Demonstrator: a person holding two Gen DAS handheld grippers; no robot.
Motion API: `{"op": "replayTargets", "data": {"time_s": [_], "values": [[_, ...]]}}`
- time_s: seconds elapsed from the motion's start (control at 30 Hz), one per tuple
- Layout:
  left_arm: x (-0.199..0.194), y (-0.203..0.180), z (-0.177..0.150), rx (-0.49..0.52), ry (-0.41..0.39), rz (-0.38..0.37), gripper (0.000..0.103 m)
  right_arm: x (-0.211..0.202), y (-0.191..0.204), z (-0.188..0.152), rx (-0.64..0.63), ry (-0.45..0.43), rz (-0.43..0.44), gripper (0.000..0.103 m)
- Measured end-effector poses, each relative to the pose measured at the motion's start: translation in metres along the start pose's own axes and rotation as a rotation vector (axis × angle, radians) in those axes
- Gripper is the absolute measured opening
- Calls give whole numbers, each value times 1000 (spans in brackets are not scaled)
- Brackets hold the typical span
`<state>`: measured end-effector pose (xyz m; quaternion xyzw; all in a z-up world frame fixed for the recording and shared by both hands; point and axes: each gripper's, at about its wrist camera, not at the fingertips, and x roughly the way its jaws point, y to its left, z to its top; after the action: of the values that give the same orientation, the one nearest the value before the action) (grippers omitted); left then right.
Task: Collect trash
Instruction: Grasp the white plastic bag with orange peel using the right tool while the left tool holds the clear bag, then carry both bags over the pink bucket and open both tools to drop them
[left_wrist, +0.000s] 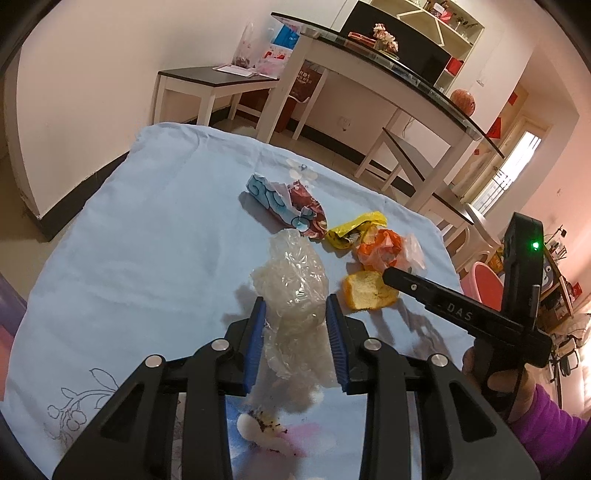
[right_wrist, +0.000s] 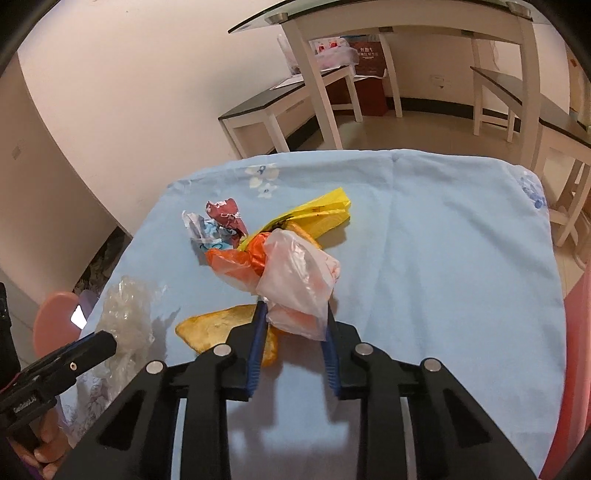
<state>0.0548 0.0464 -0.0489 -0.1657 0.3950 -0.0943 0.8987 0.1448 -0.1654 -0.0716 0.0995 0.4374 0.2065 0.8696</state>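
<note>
**Both grippers bite into light, crumpled film on the cloth-covered bench**

The trash lies in a loose cluster near the middle of the bench, which is draped in a pale blue cloth. The left gripper has its jaws clamped on a crumpled clear plastic bag, the blue pads pressing in from both sides. The right gripper has its jaws closed on a translucent pinkish bag that is bunched together with an orange bag.

All of this looks very light and soft. Thin film collapses under the pads, so the grip rests on a wad of folds, not on any firm edge, and a shallow bite on a single layer could slide out. The thickest bunched part is the safer place to hold, as both grippers do here. The pinkish and orange bags seem tangled, so lifting one will likely drag the other, and perhaps the yellow wrapper touching them.

The torn red and blue paper wrapper beyond them looks stiffer and creased; a raised fold would give a hold. The yellow-brown piece of bread or cake just beside the right gripper looks spongy and crumbly, so a gentle squeeze across its middle would suit it better than a hard pinch.
</note>
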Motion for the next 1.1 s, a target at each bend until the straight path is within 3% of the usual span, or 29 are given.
{"op": "replayTargets", "data": {"time_s": [0.3,0.47,0.57,0.7,0.8,1.1], "values": [[-5,-8,0,24,-11,-5,32,-38,-1,-14,-5,-45,-17,28],[-7,-13,0,37,-12,-14,32,-62,-20,-41,46,-29,-71,29],[-3,-17,-1,42,1,-19,32,-69,-31,-56,73,0,-101,35],[1,-23,-3,55,14,-28,32,-72,-36,-67,82,23,-136,58],[2,-28,-4,67,18,-31,32,-81,-36,-73,63,11,-134,64],[3,-35,-6,83,25,-26,32,-93,-28,-68,-12,-54,-124,64]]}}
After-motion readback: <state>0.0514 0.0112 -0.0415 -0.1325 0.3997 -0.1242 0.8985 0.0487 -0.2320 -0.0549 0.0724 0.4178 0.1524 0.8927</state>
